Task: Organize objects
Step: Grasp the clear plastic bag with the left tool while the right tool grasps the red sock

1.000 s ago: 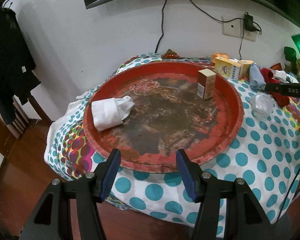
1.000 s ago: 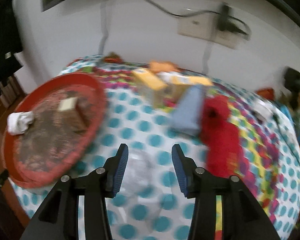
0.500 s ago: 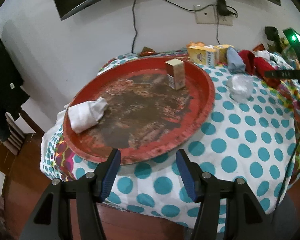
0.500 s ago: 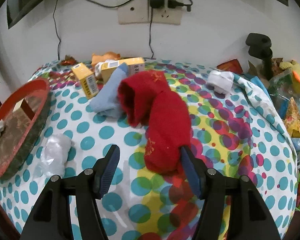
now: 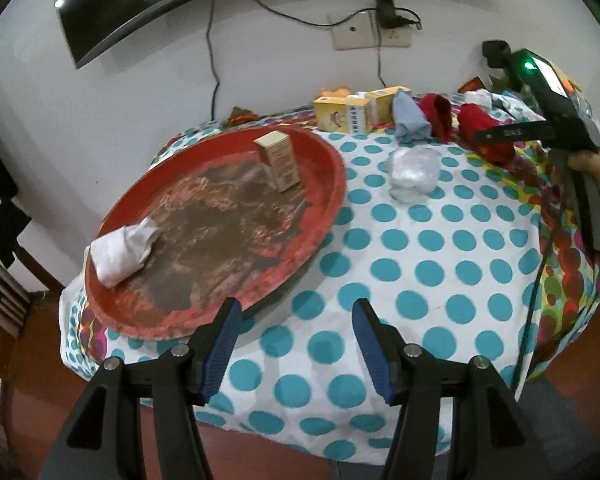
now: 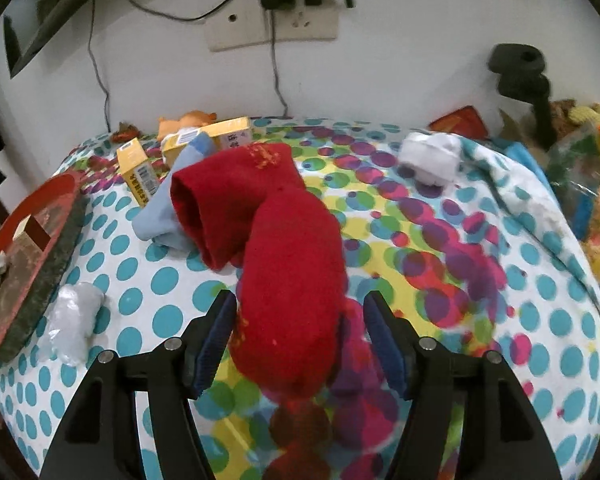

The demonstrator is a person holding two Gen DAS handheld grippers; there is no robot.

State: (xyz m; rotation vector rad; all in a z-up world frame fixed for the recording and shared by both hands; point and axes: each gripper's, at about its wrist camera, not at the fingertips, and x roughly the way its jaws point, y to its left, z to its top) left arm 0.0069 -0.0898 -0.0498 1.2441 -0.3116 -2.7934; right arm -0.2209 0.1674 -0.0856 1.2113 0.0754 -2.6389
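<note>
A red sock lies on the dotted tablecloth. My right gripper is open, with its jaws on either side of the sock's near end. A worn red tray holds a small carton and a white rolled cloth. My left gripper is open and empty, above the cloth just off the tray's near rim. A blue sock, yellow boxes and a crumpled clear bag lie between sock and tray.
A white rolled sock lies at the back right of the table. Bags and toys crowd the right edge. A wall socket with cables is behind the table. The tablecloth drops off at the near edge to a wooden floor.
My right gripper has swung right from the clear bag and closed in on the red sock, which now lies between its jaws. My left gripper has drifted right of the tray.
</note>
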